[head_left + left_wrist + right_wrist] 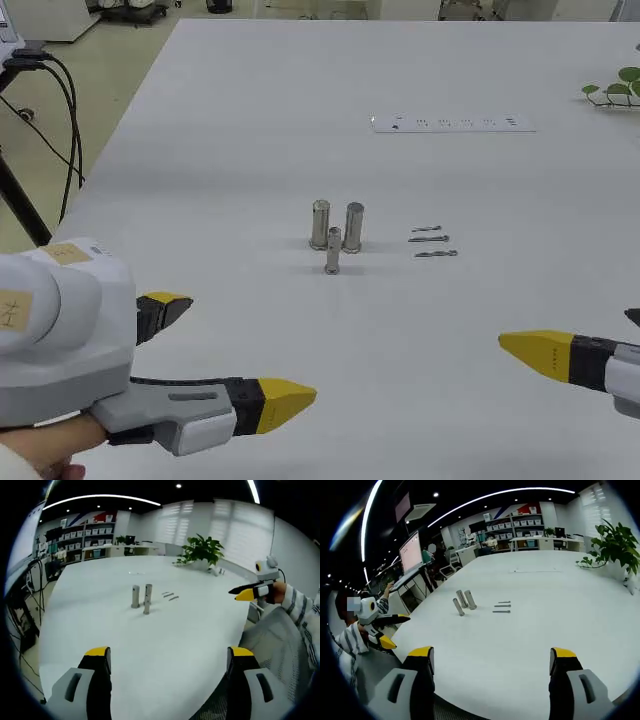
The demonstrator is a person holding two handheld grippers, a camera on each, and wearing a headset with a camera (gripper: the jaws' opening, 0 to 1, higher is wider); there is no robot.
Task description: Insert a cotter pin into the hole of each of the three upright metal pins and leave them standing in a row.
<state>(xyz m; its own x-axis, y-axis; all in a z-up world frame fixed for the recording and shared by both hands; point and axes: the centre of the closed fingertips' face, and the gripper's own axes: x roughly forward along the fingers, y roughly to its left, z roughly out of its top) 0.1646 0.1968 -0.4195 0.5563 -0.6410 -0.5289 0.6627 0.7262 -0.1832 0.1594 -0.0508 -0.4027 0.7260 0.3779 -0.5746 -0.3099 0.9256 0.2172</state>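
Observation:
Three short metal pins point(334, 236) stand upright in a tight cluster mid-table; two are taller, and a smaller one point(333, 251) stands in front. Right of them lie three cotter pins point(431, 240), flat and parallel. My left gripper point(228, 350) hovers open at the near left, well short of the pins. My right gripper point(590, 335) is open at the near right edge. From the left gripper view the metal pins point(142, 597) and cotter pins point(168, 595) lie far ahead of my open left gripper point(170, 652). The right gripper view has the metal pins point(463, 601) and cotter pins point(502, 606) beyond my open right gripper point(492, 655).
A white power strip point(452, 123) lies farther back on the white table point(250, 150). A potted plant point(615, 90) sits at the far right edge. Black cables point(62, 120) and a stand leg hang off the left side. A person sits at a desk in the background.

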